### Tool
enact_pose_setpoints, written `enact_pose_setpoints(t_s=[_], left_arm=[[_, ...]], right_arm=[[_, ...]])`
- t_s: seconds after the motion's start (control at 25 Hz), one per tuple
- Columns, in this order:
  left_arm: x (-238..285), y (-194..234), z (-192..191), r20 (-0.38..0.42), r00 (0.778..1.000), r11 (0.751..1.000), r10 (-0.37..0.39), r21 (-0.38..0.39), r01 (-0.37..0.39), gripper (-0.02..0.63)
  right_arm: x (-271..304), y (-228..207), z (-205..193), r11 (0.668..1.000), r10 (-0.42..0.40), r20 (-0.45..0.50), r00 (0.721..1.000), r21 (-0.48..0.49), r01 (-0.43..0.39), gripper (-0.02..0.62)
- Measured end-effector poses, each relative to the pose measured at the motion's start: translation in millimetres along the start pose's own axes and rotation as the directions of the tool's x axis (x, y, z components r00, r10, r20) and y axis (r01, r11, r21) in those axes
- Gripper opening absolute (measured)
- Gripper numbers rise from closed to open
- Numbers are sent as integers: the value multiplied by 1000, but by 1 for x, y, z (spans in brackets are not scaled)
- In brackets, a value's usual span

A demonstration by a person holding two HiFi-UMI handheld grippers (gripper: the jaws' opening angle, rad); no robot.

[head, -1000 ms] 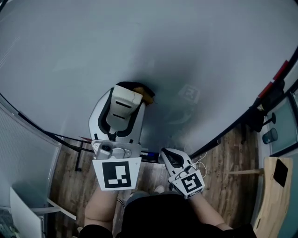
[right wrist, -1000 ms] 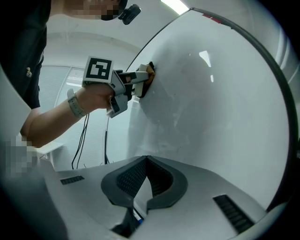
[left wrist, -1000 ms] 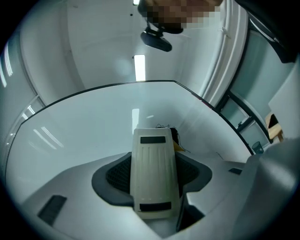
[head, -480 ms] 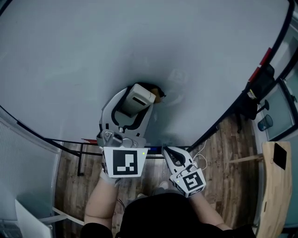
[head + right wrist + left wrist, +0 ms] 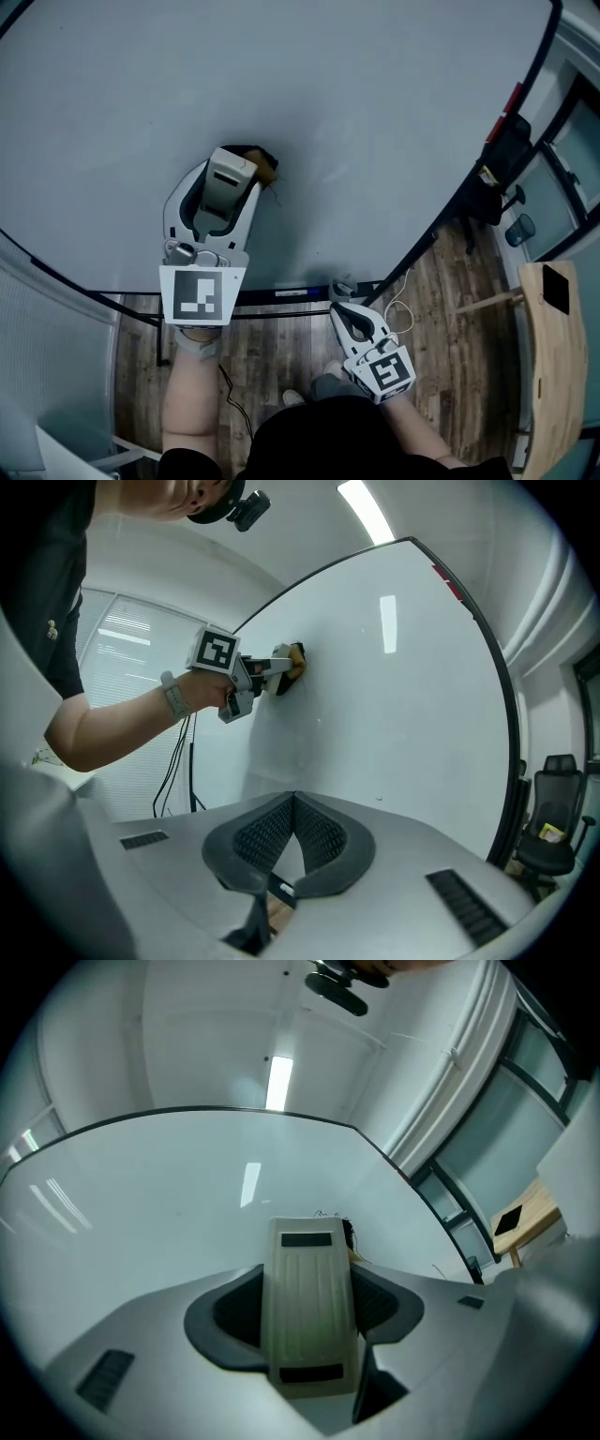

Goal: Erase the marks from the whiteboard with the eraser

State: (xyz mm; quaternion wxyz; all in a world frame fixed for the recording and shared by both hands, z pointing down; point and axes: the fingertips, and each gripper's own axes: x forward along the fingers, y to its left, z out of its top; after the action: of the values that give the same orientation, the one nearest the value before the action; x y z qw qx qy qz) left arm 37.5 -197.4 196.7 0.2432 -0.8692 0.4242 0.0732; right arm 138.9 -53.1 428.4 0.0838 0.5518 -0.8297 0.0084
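The whiteboard [image 5: 356, 112] fills most of the head view. My left gripper [image 5: 230, 173] is shut on a beige eraser [image 5: 225, 183], which is pressed flat against the board left of centre. Dark felt with an orange edge [image 5: 262, 167] shows at the eraser's tip. In the left gripper view the eraser [image 5: 307, 1307] lies between the jaws, with a small dark scribble [image 5: 326, 1214] just past its tip. My right gripper [image 5: 349, 317] hangs low by the board's bottom edge, shut and holding nothing. From the right gripper view [image 5: 293, 799] I see the left gripper [image 5: 251, 679] on the board [image 5: 403, 696].
A black frame and a marker ledge [image 5: 281, 294] run along the board's bottom. An office chair [image 5: 506, 145] and a wooden tabletop [image 5: 553, 366] stand to the right. Cables [image 5: 398, 305] lie on the wooden floor. A red strip [image 5: 512, 98] sits on the board's right edge.
The left gripper slid the eraser a little right across the board, then back left and slightly up. The right gripper stayed low and shut.
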Motion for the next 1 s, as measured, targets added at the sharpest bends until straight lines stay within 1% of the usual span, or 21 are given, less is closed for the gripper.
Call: enact_pose_setpoints(t_s=[0.08, 0.24, 0.36, 0.44, 0.52, 0.6, 0.72, 0.88, 1.0], left_arm=[[-6, 13, -2, -5, 1000, 999, 18, -33, -18, 264], [-25, 64, -21, -10, 996, 994, 88, -68, -89, 264], [-35, 85, -31, -28, 991, 987, 130, -96, -132, 264], [-41, 96, -37, -48, 984, 976, 172, -125, -177, 264], [-48, 107, -47, -70, 972, 961, 223, -150, -231, 264], [-56, 113, -58, -102, 961, 946, 257, -176, -271, 265], [-69, 109, -75, -158, 951, 930, 266, -218, -296, 264], [-91, 79, -101, -236, 947, 940, 218, -209, -269, 264], [-115, 52, -126, -314, 929, 945, 195, -195, -264, 265]], right_arm=[[-4, 8, -2, 1000, 3, -4, 1000, -7, -3, 28], [5, 28, -6, 1000, -11, -29, 1000, 2, 11, 28], [6, 33, -7, 1000, 11, -27, 1000, -8, -11, 28], [6, 33, -5, 1000, 26, -22, 999, -13, -26, 28], [7, 31, -5, 999, 40, -26, 999, -19, -40, 28], [9, 27, -5, 999, 51, -34, 998, -15, -51, 28], [15, 25, 0, 996, 87, -33, 996, -12, -88, 28], [26, 30, -3, 988, 151, -41, 988, -14, -151, 27], [35, 36, -7, 979, 202, -48, 978, -19, -203, 28]])
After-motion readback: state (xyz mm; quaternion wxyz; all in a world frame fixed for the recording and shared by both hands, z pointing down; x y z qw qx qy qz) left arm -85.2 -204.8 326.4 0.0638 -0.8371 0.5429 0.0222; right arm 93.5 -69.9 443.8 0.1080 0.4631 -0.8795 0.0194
